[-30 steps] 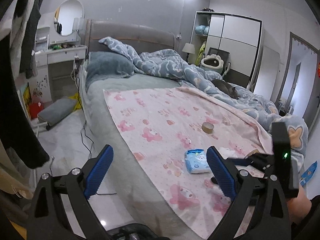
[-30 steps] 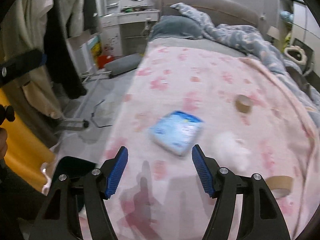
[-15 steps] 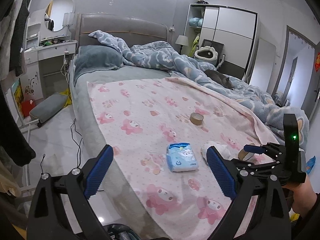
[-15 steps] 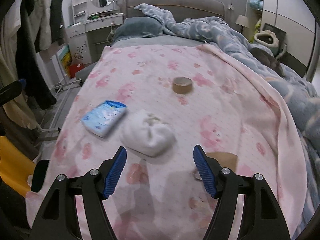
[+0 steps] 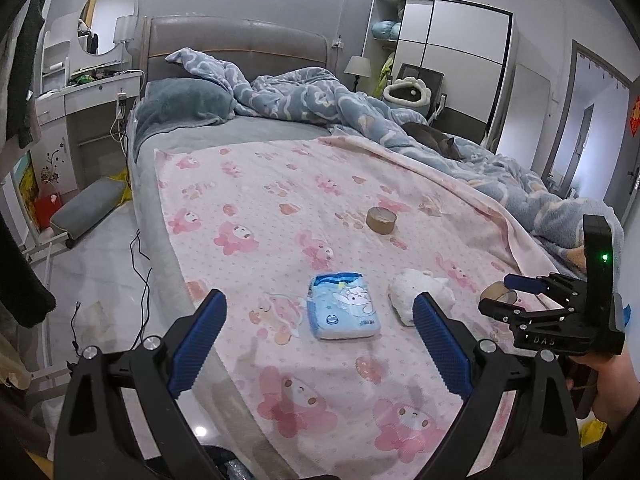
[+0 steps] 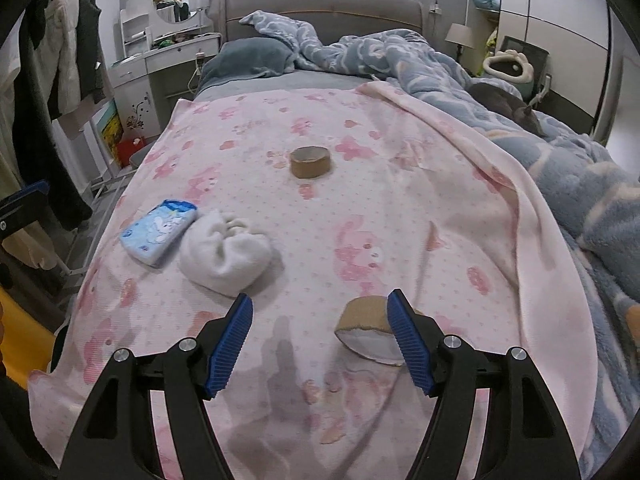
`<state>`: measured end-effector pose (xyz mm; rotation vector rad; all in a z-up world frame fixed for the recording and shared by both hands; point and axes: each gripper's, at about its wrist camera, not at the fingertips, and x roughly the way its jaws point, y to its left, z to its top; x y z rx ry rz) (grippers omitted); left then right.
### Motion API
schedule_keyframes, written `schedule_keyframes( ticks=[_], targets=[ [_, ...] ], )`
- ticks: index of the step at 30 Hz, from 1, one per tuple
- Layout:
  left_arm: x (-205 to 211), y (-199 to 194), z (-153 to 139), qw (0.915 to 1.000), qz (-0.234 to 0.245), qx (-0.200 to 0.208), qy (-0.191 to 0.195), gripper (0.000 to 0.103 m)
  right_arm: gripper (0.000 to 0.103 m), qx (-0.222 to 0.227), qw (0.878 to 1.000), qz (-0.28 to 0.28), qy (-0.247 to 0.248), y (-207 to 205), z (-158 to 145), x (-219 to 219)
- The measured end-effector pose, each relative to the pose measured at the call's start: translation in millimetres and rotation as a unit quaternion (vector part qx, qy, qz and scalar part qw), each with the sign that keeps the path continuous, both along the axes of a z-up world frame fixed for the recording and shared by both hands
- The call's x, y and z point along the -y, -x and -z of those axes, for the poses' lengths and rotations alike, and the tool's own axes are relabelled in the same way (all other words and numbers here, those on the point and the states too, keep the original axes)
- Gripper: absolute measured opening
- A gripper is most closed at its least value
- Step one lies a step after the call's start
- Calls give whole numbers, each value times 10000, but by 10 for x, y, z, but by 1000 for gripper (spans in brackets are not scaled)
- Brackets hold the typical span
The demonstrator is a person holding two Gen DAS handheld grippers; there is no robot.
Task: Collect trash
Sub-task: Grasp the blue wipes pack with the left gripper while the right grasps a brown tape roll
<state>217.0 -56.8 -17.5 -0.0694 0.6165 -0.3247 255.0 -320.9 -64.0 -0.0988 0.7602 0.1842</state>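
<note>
On the pink blanket (image 6: 400, 208) lie a blue tissue pack (image 6: 158, 232), a crumpled white wad (image 6: 224, 250), a brown tape roll (image 6: 311, 162) farther up, and a cardboard roll (image 6: 370, 330) lying on its side. My right gripper (image 6: 320, 338) is open, low over the blanket, with the cardboard roll just inside its right finger. My left gripper (image 5: 318, 342) is open and empty above the bed's near edge, with the tissue pack (image 5: 343, 306) and the white wad (image 5: 420, 294) ahead between its fingers. The right gripper (image 5: 520, 300) shows in the left wrist view beside the cardboard roll (image 5: 496, 294).
A rumpled blue duvet (image 5: 400, 120) covers the bed's far and right side, with a grey cat (image 5: 432, 140) on it. A dressing table (image 5: 80, 92), a grey cushion (image 5: 86, 210) and cables lie left of the bed. Clothes hang at the left (image 6: 76, 40).
Both grippers have swung right along the bed. The right gripper moved from over the tissue pack, past the white wad, to the cardboard roll. Both stayed open.
</note>
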Motion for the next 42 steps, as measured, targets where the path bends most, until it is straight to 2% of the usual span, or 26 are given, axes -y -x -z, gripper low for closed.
schedule_keyframes(
  ticks=[4, 14, 16, 21, 32, 38, 42],
  targets=[
    [43, -19, 14, 10000, -5, -26, -15, 96, 77, 24, 9999, 116, 48, -18, 14, 87],
    [200, -95, 57, 9999, 64, -123, -43, 96, 77, -188, 9992, 360, -15, -137, 152, 363],
    [224, -118, 79, 9998, 60, -161, -51, 96, 63, -243, 9990, 375, -18, -159, 195, 410],
    [285, -186, 147, 9996, 23, -284, -38, 96, 43, -379, 9986, 334, -137, -200, 274, 511],
    [451, -323, 334, 9985, -59, -505, -217, 96, 41, -192, 9986, 287, -395, -119, 186, 625],
    [591, -415, 483, 9959, -68, -624, -655, 95, 40, -33, 9985, 196, -506, -47, 99, 672],
    [620, -477, 564, 9947, -93, -705, -740, 95, 40, 19, 9980, 151, -619, -25, 66, 718]
  ],
)
